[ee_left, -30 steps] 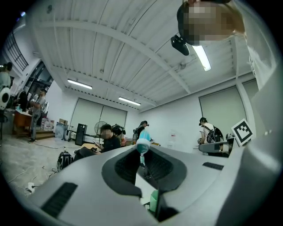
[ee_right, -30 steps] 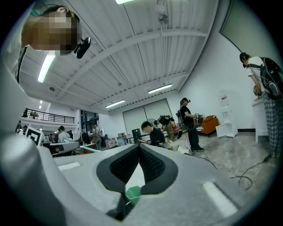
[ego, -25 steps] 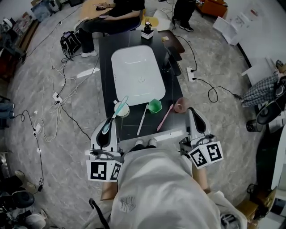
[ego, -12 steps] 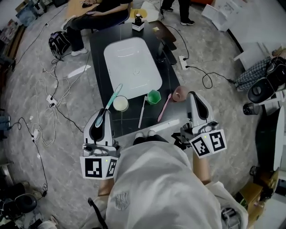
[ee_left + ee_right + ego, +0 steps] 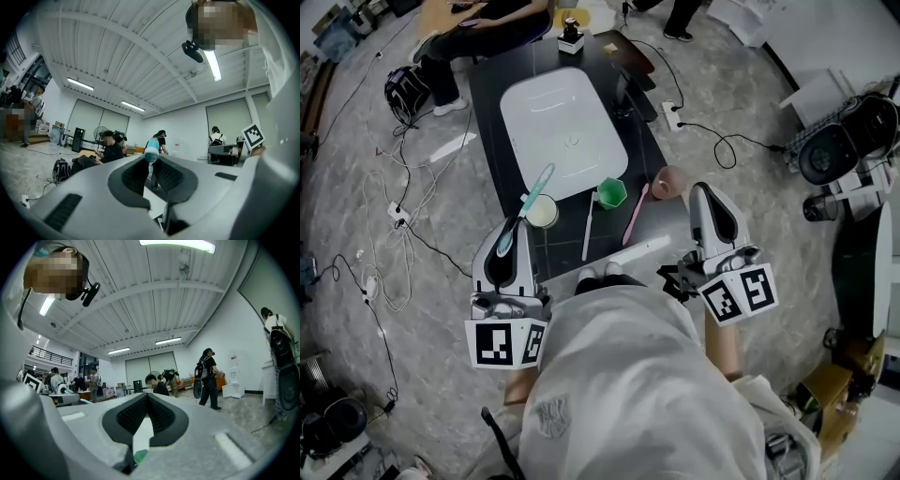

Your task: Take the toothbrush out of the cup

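A teal toothbrush [image 5: 535,191] slants up and away from my left gripper [image 5: 510,236], which is shut on its near end. The brush passes over the left rim of a cream cup [image 5: 545,214] on the black table [image 5: 492,112]; I cannot tell whether it touches the cup. In the left gripper view the teal end [image 5: 151,153] sticks up between the closed jaws of the left gripper [image 5: 150,163]. My right gripper [image 5: 709,199] hovers just right of the table beside a pink cup [image 5: 667,182]. In the right gripper view the right gripper [image 5: 147,397] is shut and holds nothing.
A white basin [image 5: 562,131] fills the table's far half. A green cup [image 5: 611,193], a white toothbrush [image 5: 588,225] and a pink toothbrush [image 5: 635,215] lie mid-table. A seated person [image 5: 483,19] is at the far end. Cables [image 5: 394,211] cross the floor on the left.
The head view has swung, so the table sits higher and further left in it. Both grippers keep their places, and the left one still holds the teal toothbrush.
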A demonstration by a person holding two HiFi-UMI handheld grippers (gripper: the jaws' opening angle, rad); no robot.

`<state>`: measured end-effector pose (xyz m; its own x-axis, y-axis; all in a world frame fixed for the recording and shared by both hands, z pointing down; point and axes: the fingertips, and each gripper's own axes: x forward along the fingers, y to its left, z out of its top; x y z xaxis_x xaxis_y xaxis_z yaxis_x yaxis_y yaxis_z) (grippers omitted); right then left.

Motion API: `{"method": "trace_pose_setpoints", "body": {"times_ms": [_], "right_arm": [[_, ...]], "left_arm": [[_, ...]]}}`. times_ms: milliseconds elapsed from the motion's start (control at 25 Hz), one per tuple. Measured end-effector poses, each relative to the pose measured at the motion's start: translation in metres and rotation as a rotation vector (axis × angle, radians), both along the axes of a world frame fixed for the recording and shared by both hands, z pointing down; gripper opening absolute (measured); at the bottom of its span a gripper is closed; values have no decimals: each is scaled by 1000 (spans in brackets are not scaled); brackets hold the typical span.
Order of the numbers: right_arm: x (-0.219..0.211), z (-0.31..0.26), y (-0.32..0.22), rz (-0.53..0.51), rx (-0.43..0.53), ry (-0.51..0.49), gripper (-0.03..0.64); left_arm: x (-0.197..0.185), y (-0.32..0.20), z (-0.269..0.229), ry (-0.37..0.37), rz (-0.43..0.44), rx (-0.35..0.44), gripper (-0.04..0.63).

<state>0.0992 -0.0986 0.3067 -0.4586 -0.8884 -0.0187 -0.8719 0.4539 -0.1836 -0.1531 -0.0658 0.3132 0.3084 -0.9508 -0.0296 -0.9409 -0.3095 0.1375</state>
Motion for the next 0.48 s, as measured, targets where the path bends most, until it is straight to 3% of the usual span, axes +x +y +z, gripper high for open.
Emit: {"method": "trace_pose_setpoints", "body": {"times_ms": [480], "right_arm": [[-4, 3, -1, -14, -4, 27, 6]], "left_arm": [[6, -6, 0, -1, 30, 0, 25]]}}
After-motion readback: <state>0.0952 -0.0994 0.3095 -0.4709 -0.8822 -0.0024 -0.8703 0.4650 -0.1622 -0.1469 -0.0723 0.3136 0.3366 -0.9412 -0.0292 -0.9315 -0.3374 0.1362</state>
